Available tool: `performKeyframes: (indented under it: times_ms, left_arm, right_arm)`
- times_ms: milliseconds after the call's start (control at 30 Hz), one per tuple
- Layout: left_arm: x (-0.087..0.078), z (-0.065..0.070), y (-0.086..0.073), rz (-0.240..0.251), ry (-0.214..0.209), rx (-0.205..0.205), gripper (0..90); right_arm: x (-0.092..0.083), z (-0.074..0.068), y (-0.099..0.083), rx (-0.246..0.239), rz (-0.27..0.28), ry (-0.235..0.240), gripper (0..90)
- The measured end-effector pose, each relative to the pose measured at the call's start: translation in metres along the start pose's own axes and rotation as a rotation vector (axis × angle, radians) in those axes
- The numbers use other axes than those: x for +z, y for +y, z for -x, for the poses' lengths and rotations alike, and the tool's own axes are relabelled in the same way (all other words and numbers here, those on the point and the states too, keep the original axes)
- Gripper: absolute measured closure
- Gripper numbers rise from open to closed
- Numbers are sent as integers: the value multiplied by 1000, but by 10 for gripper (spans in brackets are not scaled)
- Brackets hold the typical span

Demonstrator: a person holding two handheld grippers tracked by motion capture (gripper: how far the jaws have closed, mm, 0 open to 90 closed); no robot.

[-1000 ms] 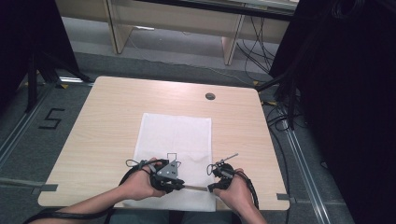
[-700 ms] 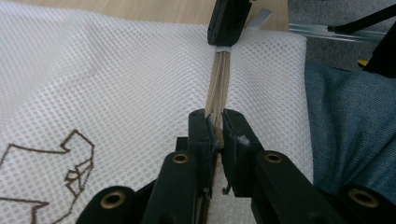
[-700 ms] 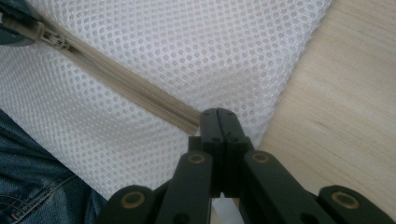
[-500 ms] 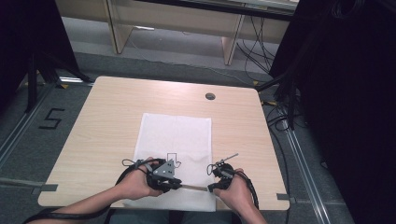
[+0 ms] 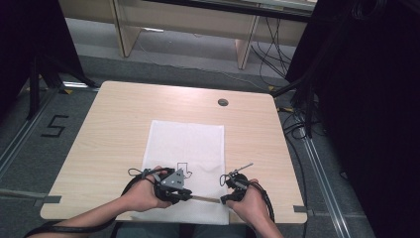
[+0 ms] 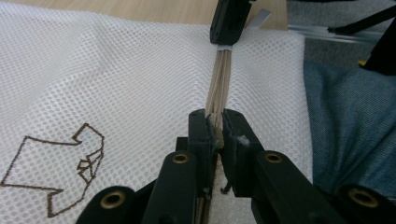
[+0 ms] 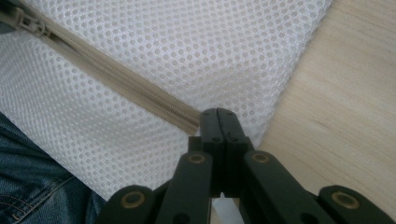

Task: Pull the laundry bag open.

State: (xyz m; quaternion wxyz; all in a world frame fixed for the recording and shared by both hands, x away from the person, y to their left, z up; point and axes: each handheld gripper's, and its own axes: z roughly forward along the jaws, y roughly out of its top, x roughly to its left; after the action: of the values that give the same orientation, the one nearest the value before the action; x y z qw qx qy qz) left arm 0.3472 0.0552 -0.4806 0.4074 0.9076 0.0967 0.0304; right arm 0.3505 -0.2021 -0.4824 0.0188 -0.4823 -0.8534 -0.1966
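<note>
**Both Grippers Clamped on the Bag's Zipper**

Nearest the person, a beige zipper (image 7: 116, 79) ran along the near edge of a white mesh laundry bag (image 5: 185, 144) lying flat on the pale wooden table (image 5: 114, 124). The left gripper (image 6: 215, 122) was clenched on the zipper tape; the right gripper (image 7: 218, 114), jaws pressed together, pinched the zipper's end at the bag's corner. Beyond the zipper, a brown outline emblem (image 6: 60, 172) marked the mesh. The thin tape could slip from either grip if pulled unevenly, bunching the mesh.
</note>
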Motion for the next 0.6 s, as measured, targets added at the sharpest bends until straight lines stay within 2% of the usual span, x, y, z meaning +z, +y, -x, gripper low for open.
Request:
performKeyframes:
  times_ms: [33,67,133,200,233,300,600]
  left_arm:
    - [-1,0,-2,3,-2,-13,820]
    - [-2,0,-2,0,3,-5,820]
    - [-4,-1,-3,4,3,-17,820]
    - [-6,-2,-5,4,7,-12,820]
    - [-7,-2,-6,15,-2,-28,820]
    - [-7,-2,-6,4,7,-9,820]
    - [-8,-1,-5,10,1,-9,820]
  right_arm:
    - [0,0,0,0,-3,1,900]
    - [-1,-1,0,17,-7,-1,900]
    - [0,0,0,1,-3,0,900]
    - [-1,-1,0,18,-11,4,900]
    - [-1,-1,0,29,-17,5,900]
    - [-1,-1,0,24,-13,4,900]
    - [0,0,0,10,-2,-9,900]
